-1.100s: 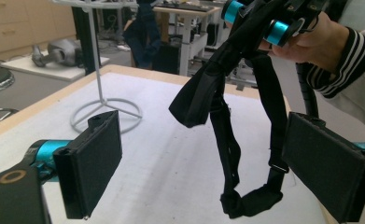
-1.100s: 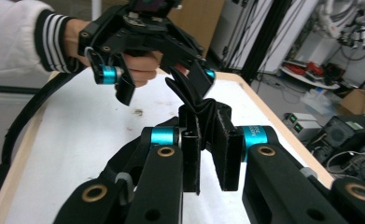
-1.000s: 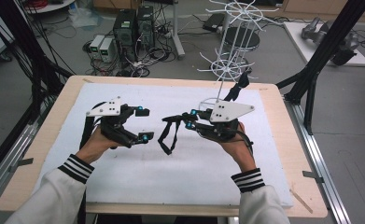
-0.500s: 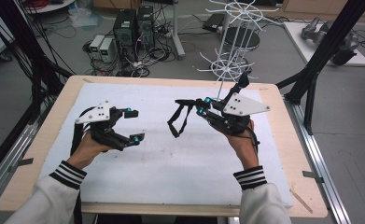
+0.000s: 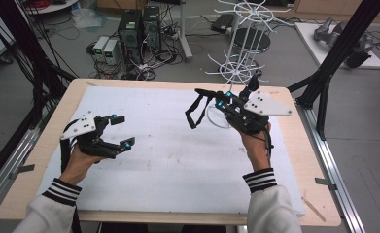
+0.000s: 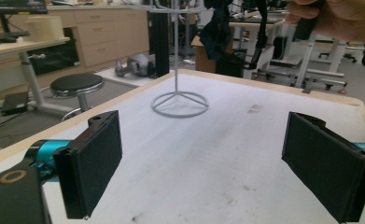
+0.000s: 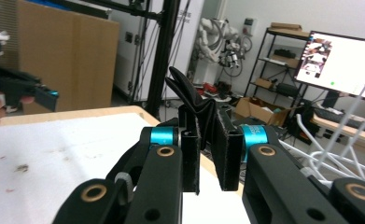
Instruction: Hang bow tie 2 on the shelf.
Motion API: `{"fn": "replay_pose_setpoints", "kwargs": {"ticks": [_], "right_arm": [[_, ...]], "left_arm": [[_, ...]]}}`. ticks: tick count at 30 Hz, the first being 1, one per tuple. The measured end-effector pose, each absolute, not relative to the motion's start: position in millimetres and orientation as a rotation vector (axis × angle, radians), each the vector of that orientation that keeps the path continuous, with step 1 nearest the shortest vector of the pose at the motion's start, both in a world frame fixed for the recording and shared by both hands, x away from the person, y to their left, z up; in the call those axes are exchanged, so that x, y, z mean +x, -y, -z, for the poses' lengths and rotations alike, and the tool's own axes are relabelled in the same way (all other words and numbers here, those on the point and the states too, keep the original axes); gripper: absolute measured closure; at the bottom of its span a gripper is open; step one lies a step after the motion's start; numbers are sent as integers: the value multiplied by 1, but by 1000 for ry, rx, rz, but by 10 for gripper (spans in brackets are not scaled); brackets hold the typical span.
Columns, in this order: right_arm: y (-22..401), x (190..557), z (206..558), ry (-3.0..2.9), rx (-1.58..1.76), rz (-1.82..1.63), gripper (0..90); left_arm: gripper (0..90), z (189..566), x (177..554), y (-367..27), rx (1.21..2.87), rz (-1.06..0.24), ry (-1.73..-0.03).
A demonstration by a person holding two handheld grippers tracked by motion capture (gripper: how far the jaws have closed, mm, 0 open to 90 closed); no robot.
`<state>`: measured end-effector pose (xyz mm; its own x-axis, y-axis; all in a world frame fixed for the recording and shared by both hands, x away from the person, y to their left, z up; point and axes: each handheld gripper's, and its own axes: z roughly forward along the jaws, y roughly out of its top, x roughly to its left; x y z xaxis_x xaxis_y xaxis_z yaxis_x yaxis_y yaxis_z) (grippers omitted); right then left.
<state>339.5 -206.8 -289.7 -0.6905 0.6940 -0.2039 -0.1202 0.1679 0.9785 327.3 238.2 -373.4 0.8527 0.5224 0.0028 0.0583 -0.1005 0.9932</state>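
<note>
A: Right gripper (image 5: 215,103)?
B: Pinching the black strap (image 5: 195,110), aloft near the tabletop (image 5: 178,160) far edge, white wire rack (image 5: 241,48) at 1 o'clock.
A: Left gripper (image 5: 121,131)?
B: Spread wide, empty, near the 9 o'clock edge; open mat between.

Two grippers (image 5: 115,131) (image 5: 215,102), one black strap (image 5: 195,110), one white wire rack (image 5: 236,63), apparently.

Even, diffuse overhead room light reaches me; shadows on the white foam-covered table top (image 5: 168,160) are faint. My high view is soft and low in detail. In the right gripper view, the bright rectangular monitor screen (image 7: 341,60) glares; the near black jaws blur.
</note>
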Motion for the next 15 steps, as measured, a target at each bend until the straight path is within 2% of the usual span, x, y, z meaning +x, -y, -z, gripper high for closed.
{"fn": "replay_pose_setpoints", "kwargs": {"ticks": [15], "right_arm": [[218, 351, 285, -1674, 648, -1540, 830]], "left_arm": [[126, 396, 316, -257, 1625, -452, -534]]}}
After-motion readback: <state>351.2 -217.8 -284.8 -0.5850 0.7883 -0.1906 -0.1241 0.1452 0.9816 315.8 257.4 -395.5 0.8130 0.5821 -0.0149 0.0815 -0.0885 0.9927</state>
